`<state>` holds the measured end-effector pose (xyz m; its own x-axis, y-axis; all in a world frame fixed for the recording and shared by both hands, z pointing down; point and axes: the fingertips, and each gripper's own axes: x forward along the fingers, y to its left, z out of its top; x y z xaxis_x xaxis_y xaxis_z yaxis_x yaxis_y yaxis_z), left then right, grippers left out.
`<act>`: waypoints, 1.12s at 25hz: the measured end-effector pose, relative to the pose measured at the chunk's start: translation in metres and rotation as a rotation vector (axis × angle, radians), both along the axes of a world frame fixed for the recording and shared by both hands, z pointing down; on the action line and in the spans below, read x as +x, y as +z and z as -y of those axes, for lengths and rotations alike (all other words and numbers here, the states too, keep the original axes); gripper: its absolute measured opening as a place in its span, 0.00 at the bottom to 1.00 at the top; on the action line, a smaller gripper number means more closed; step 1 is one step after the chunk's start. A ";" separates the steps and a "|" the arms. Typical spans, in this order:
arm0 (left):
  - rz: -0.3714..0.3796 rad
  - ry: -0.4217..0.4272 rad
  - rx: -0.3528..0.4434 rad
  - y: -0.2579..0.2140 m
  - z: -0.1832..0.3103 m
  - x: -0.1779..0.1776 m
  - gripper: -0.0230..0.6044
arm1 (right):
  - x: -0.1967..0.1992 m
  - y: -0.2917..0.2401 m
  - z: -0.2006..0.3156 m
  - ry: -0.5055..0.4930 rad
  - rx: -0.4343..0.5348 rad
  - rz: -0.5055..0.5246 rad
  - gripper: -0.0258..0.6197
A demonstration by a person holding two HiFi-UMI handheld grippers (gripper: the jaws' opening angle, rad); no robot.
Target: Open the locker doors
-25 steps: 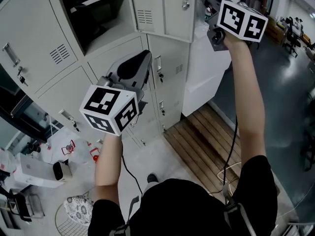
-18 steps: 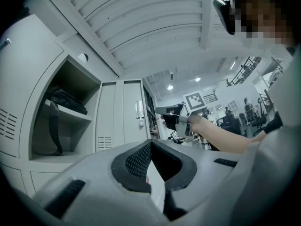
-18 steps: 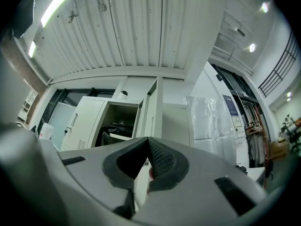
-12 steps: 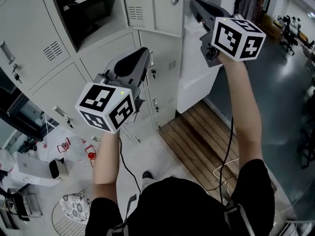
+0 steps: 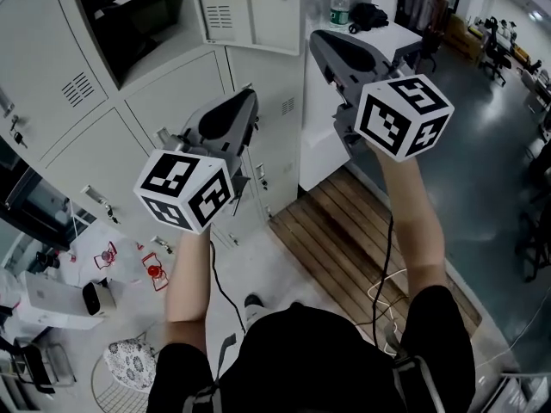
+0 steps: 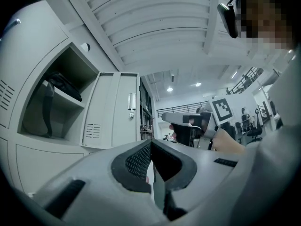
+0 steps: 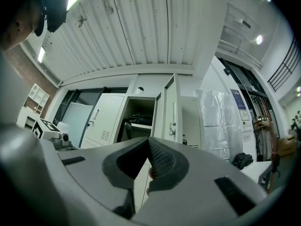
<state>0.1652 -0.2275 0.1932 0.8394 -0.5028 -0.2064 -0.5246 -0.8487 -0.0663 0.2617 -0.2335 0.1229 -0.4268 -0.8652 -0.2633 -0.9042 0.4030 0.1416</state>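
A: Grey steel lockers (image 5: 164, 101) fill the wall. Any open?
B: 1 upper door (image 5: 250, 15) stands swung wide beside its dark compartment (image 5: 129, 24).
A: And the tools?
B: Left hand-held gripper (image 5: 250, 101) and right hand-held gripper (image 5: 315, 41) are both up before the lockers, jaws together, empty.
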 end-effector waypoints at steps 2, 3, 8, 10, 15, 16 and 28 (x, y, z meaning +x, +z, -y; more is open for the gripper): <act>0.000 -0.001 0.002 0.003 -0.002 0.001 0.06 | -0.003 0.006 -0.008 -0.011 0.002 0.010 0.05; -0.002 -0.002 0.004 0.003 -0.003 0.000 0.06 | -0.005 0.009 -0.012 -0.016 0.003 0.016 0.05; -0.014 -0.012 0.017 0.003 -0.009 -0.003 0.06 | -0.014 0.025 -0.024 -0.023 0.006 0.014 0.05; -0.017 -0.016 0.021 0.003 -0.011 -0.004 0.06 | -0.015 0.032 -0.027 -0.025 0.003 0.015 0.05; -0.016 -0.022 0.033 0.003 -0.017 -0.007 0.06 | -0.016 0.051 -0.033 -0.045 0.002 0.044 0.05; -0.015 -0.023 0.035 0.003 -0.018 -0.007 0.06 | -0.016 0.053 -0.035 -0.054 0.007 0.053 0.05; -0.003 -0.019 0.020 0.011 -0.022 -0.006 0.06 | -0.014 0.068 -0.041 -0.047 0.016 0.055 0.05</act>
